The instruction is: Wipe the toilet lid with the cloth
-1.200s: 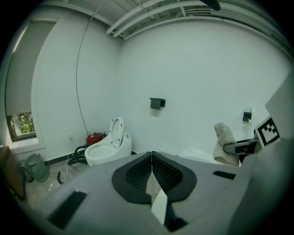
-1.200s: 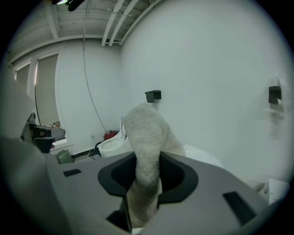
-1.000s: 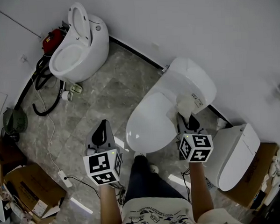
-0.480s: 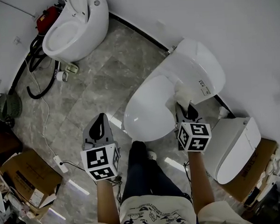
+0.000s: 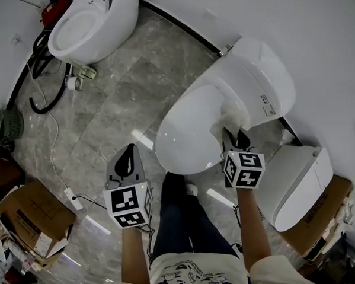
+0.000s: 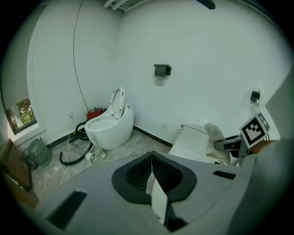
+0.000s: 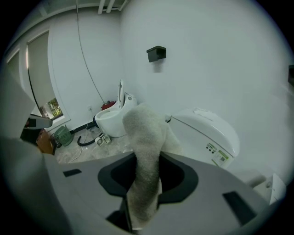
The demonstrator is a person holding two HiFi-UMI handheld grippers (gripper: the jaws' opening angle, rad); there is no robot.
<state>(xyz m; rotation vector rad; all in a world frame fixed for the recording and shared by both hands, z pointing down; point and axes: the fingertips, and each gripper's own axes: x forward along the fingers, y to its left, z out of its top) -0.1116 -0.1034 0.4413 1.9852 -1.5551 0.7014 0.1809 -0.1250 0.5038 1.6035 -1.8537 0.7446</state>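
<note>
Right now the cloth (image 5: 232, 114) lies on the back of the closed toilet lid (image 5: 189, 132), close to where the lid meets the toilet's rear body. You hold it in your right gripper (image 5: 235, 140), whose fingers are clenched on the cloth, which bunches out past their tips. Your left gripper (image 5: 128, 151) has its fingers pressed together with nothing in them, and it hovers over the marble floor (image 5: 105, 121), left of the lid and apart from it. A second toilet (image 5: 91, 24) stands by the far wall.
</note>
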